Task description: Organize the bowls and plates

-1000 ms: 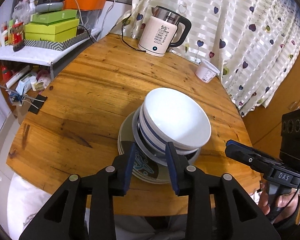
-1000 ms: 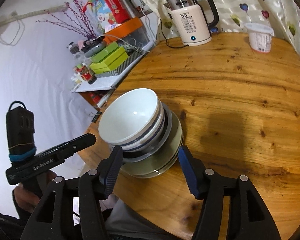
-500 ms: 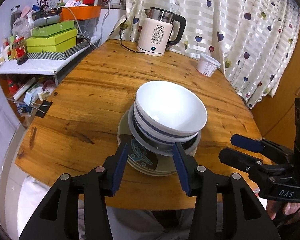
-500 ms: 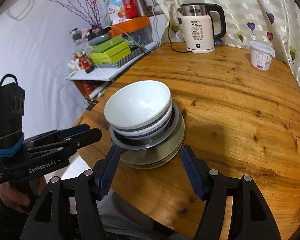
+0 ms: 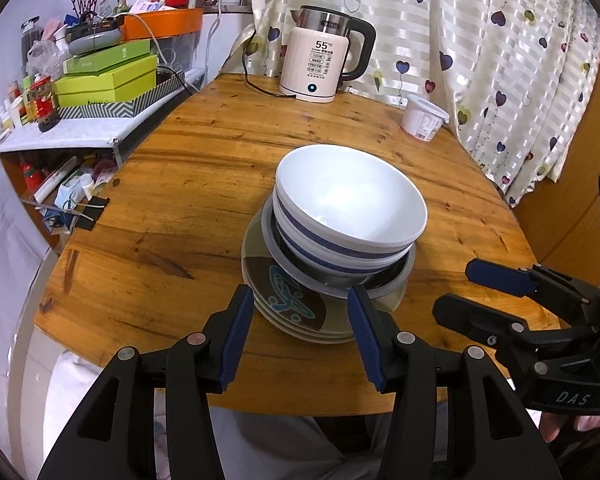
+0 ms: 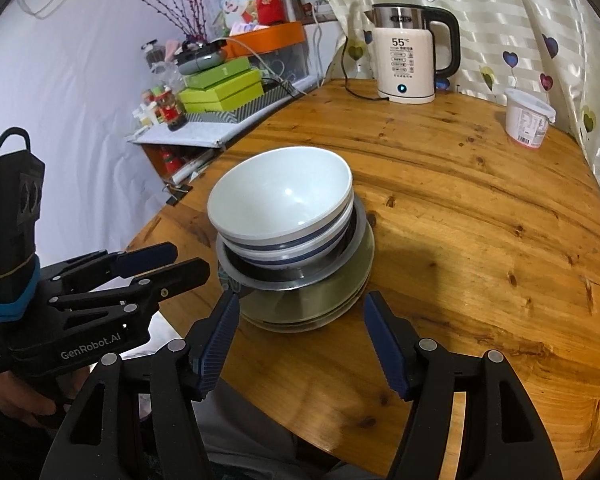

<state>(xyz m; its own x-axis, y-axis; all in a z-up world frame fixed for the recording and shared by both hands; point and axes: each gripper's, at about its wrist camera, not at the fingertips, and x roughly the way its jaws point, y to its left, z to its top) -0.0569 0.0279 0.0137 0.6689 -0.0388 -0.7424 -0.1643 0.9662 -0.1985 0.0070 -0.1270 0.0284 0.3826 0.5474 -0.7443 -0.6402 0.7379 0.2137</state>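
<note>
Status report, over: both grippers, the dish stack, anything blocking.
Left gripper open, empty. Right gripper open, empty. White bowls nested on plates near table edge, untouched. Kettle and tub well clear.

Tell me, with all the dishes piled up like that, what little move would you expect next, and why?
Probably both grippers back away slightly. The white bowls already sit nested in a metal dish on the plates, a finished-looking stack. The left gripper and right gripper are both open, gripping nothing, just short of the stack's near edge.
</note>
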